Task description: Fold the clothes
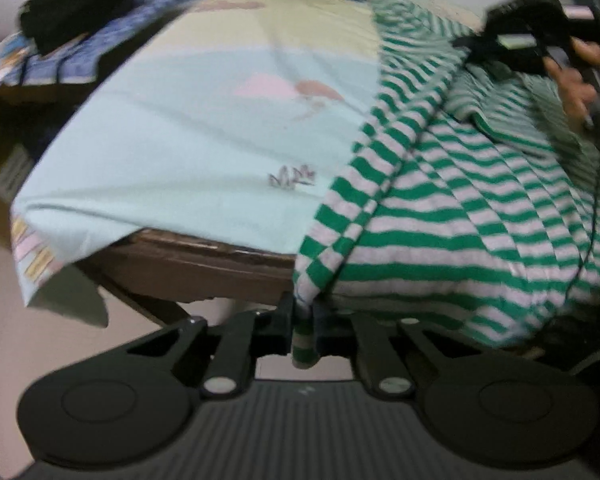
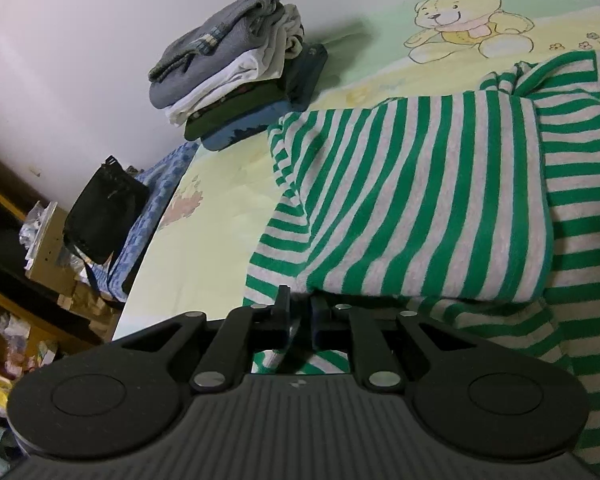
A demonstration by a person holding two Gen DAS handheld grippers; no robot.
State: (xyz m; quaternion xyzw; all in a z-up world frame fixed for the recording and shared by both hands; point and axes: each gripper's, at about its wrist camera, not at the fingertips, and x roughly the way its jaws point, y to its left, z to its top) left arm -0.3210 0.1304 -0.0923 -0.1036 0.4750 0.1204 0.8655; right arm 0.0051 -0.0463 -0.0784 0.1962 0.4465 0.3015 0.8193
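Striped green-and-grey shirt (image 1: 440, 208) fabric sits pinched in my left gripper (image 1: 303, 320) at the bed's (image 1: 204, 120) edge; my right gripper (image 2: 300, 316) clamps another fold of it, spread across the sheet.

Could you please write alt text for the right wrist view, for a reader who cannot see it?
The right gripper is shut on a green-striped shirt lying on a teddy-bear bedsheet. A stack of folded clothes sits by the wall.
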